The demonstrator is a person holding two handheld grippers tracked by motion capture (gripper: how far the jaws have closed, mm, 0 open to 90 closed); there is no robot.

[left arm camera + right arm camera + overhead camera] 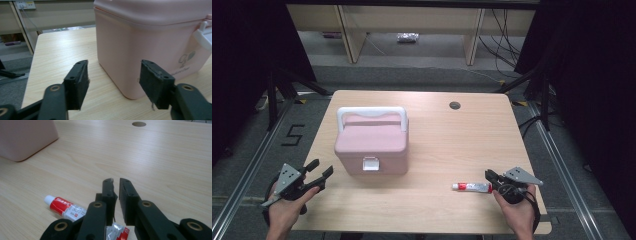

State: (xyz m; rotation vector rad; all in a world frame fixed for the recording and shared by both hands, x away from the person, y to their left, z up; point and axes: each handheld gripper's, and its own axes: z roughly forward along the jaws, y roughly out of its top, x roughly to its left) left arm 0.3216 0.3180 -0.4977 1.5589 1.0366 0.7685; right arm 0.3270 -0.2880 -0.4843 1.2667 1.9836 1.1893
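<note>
My left gripper [113, 85] stands spread, the pink box [152, 45] just ahead, its grey print too small to read. My right gripper [115, 182] is nearly closed, empty, above the red-and-white tube [66, 207], lettering unreadable.

The box [371, 146] sat on the table [472, 130] toward ten o'clock — the tube [472, 187] lay near five o'clock, well apart.
</note>
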